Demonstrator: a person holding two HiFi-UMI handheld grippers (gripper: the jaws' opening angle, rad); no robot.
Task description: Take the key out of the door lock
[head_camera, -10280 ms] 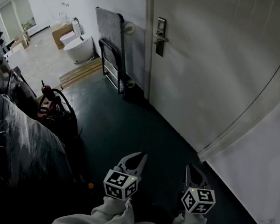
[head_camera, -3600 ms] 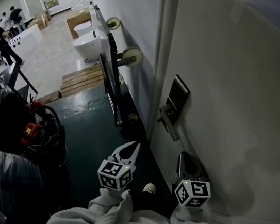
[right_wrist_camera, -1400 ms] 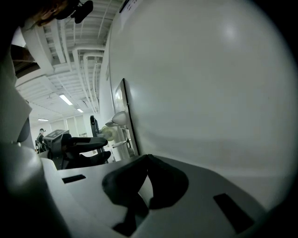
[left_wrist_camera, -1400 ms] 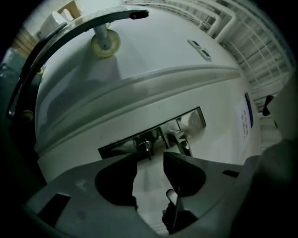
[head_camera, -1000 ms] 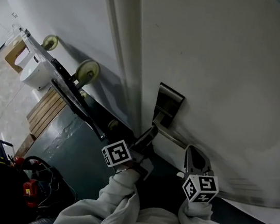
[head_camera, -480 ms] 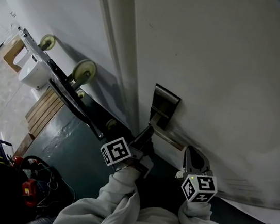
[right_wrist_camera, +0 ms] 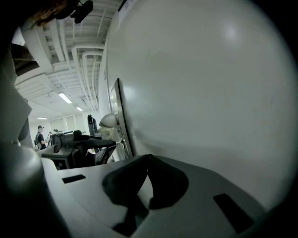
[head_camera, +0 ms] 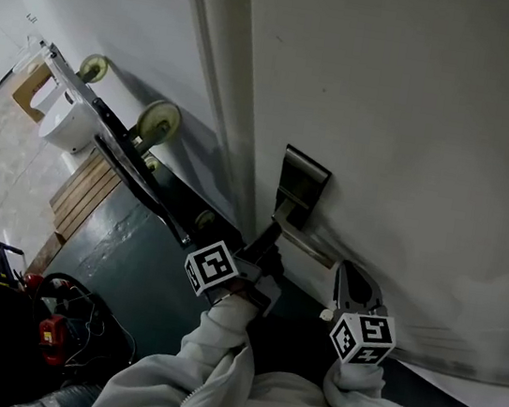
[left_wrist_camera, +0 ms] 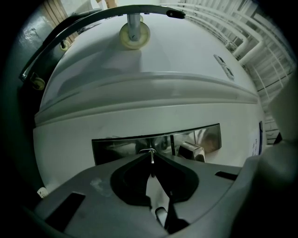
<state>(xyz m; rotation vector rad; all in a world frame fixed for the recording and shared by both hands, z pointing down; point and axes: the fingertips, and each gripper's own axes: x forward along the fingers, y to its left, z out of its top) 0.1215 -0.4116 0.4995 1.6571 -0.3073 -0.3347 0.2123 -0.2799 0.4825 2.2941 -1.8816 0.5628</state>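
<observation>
On the door (head_camera: 417,127), at its single lock plate (left_wrist_camera: 116,148), one key (left_wrist_camera: 152,155), pointed lengthwise straight into the lock, is pinched by the left gripper (left_wrist_camera: 152,161), whose jaws have just been closing; the right gripper (right_wrist_camera: 148,158) is pressed together, empty.

My left gripper's (left_wrist_camera: 152,153) jaws have just been closing on the thin silver key (left_wrist_camera: 152,159), which stands edge-on at the shiny steel lock plate (left_wrist_camera: 116,146).
</observation>
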